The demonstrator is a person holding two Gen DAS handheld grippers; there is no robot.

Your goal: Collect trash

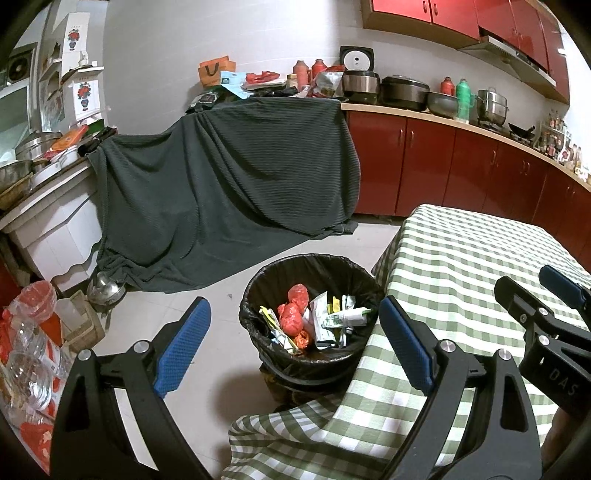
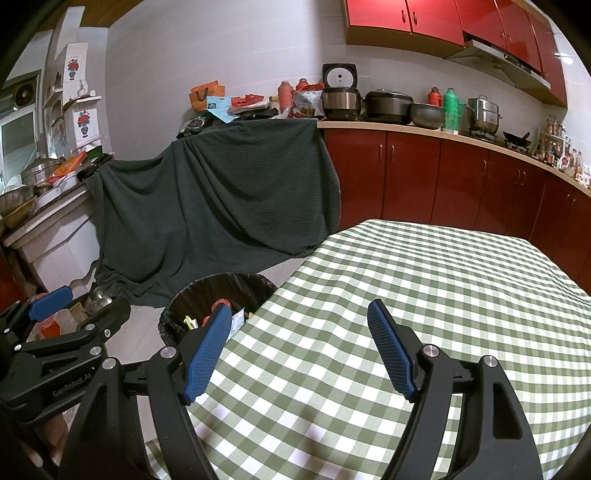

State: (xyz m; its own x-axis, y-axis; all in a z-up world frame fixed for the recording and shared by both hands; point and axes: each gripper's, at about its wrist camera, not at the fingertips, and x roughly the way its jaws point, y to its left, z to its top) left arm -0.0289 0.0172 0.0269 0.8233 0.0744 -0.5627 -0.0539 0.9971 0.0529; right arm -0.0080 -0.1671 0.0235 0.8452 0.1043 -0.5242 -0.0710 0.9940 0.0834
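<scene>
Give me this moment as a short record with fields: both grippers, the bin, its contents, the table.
left gripper: open, holds nothing, above the bin
right gripper: open, holds nothing, above the table
trash bin: black liner, on the floor beside the table
contents: red bags, crumpled wrappers
table: green checked cloth, no trash visible on it

This is a home kitchen. Glossy red wall cabinets (image 2: 443, 22) hang over a range hood (image 2: 495, 55) at the far right, above a long desk (image 2: 406, 127) on red base cabinets (image 2: 413, 173). On it stand a rice cooker (image 2: 340, 96), pots, a steel steamer (image 2: 484, 112), a wok (image 2: 517, 138) and sauce bottles. Nearer stands a table under a green-checked tablecloth (image 2: 406, 295), with a lined trash bin (image 1: 314, 314) on the tiled floor just left of it.
</scene>
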